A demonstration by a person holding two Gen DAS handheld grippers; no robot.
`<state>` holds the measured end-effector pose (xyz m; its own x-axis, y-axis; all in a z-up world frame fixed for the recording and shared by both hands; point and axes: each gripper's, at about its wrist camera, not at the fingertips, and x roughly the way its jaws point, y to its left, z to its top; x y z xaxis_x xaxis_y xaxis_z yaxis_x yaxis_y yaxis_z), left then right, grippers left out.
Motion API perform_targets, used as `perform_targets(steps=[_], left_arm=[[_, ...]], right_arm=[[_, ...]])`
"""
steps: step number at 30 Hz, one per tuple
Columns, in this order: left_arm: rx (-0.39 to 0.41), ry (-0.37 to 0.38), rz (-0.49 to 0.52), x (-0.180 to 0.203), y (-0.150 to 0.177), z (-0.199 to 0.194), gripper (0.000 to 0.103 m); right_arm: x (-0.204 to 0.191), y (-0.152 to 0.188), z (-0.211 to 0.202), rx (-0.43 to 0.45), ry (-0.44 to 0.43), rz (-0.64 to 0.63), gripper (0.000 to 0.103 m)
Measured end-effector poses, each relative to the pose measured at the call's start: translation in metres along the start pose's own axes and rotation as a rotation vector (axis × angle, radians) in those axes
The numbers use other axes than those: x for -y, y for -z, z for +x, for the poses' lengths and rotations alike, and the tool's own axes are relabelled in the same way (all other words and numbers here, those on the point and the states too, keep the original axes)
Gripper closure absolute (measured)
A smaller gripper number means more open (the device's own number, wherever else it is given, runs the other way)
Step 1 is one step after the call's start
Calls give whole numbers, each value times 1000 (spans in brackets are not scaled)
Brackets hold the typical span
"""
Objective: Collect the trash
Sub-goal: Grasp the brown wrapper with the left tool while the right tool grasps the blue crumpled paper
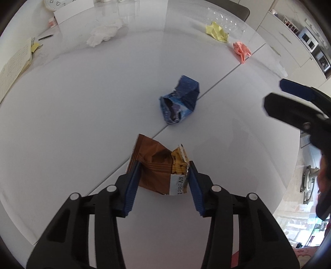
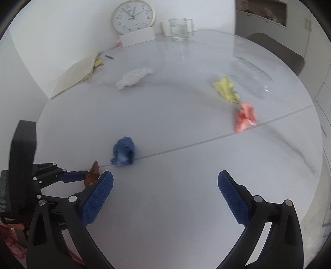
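A brown snack wrapper (image 1: pixel 157 167) with a yellow torn end lies on the white table (image 1: pixel 82 113). My left gripper (image 1: pixel 164 163) points down at it, and both blue pads press its two edges so that the foil buckles. From the right wrist view the same wrapper (image 2: pixel 93 171) shows at the tip of the left gripper (image 2: pixel 82 175). A crumpled blue wrapper (image 1: pixel 180 101) (image 2: pixel 123 151) sits just beyond, on the table seam. My right gripper (image 2: pixel 165 175) hovers open over bare table with nothing between its fingers; it enters the left wrist view at the right (image 1: pixel 289 97).
More trash lies farther back: white tissue (image 2: pixel 134 77), yellow paper (image 2: pixel 226 90), pink paper (image 2: pixel 245 115) and clear plastic packaging (image 2: pixel 252 76). A notebook (image 2: pixel 76 76), a clock (image 2: pixel 133 16) and a glass mug (image 2: pixel 180 29) stand near the wall. A chair (image 2: pixel 279 51) is at the far right.
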<state>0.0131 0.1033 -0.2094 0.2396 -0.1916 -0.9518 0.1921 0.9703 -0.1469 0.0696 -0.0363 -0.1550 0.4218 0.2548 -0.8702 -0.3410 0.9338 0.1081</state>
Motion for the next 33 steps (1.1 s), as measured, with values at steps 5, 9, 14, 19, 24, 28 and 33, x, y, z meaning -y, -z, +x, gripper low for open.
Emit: perform_targets(steps=[5, 9, 14, 19, 24, 28, 33], left_arm=[[3, 10, -67, -26, -4, -13, 63], [6, 6, -74, -43, -4, -17, 63], [-1, 34, -74, -59, -8, -17, 63], [-3, 69, -56, -62, -8, -18, 47], [-35, 32, -77, -58, -12, -13, 29], [-121, 4, -296, -73, -19, -5, 28], [-226, 33, -664, -91, -19, 8, 28]], right_arm=[[-30, -14, 31, -10, -48, -78, 3], [-52, -21, 57, -28, -58, -123, 3], [-63, -25, 70, -37, -46, -143, 3], [-60, -26, 68, -32, -26, -129, 3], [-47, -28, 60, -18, -1, -105, 3], [-32, -29, 50, -3, 8, -75, 3], [-20, -29, 43, 6, -8, -74, 3]])
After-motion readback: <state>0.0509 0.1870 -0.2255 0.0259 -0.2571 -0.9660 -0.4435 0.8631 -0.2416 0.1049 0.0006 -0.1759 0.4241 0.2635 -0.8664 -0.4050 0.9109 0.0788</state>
